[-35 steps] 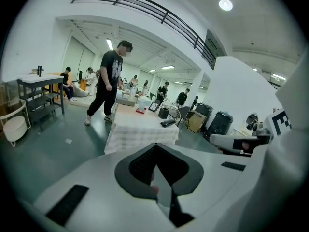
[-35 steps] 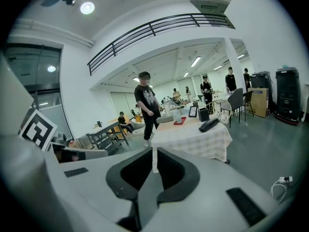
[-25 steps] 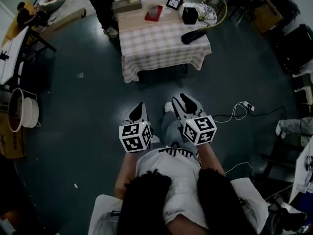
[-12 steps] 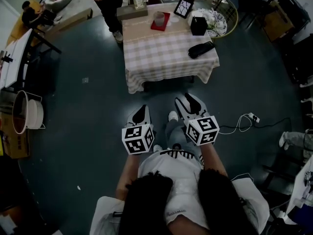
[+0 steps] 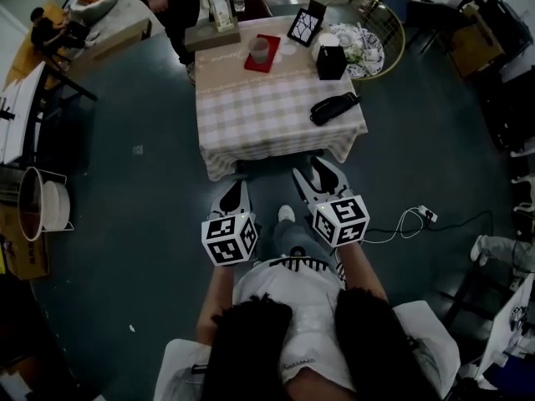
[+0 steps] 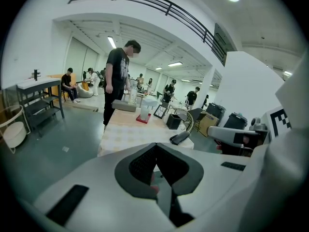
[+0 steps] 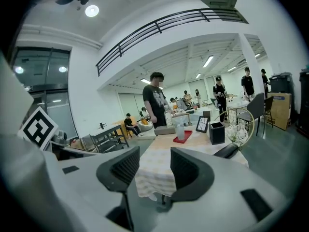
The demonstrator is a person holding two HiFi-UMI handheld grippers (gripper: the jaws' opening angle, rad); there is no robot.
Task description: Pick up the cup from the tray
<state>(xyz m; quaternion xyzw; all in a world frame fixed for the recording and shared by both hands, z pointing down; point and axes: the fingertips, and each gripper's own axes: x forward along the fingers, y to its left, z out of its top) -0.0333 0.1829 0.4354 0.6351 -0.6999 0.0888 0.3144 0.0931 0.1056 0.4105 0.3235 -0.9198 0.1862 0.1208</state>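
**A:** What is lying ahead?

**B:** A table (image 5: 276, 111) wearing a checked cloth. Short of its near edge, the right gripper (image 5: 313, 172) is standing with jaws apart, having just been opening, nothing between them. The left gripper (image 5: 241, 185) is pressing its jaws together, empty.

**A:** And the cup (image 5: 259, 49)?

**B:** Pale and upright, it is sitting on a red tray (image 5: 269, 63) near the table's far edge.

the cloth (image 5: 267, 111) was checked beige and white. the tray (image 5: 269, 62) was red, the cup (image 5: 259, 50) pale and see-through. the box (image 5: 331, 62) and pouch (image 5: 333, 107) were black. the floor (image 5: 125, 190) was dark grey-green. the basket (image 5: 403, 32) was gold wire.
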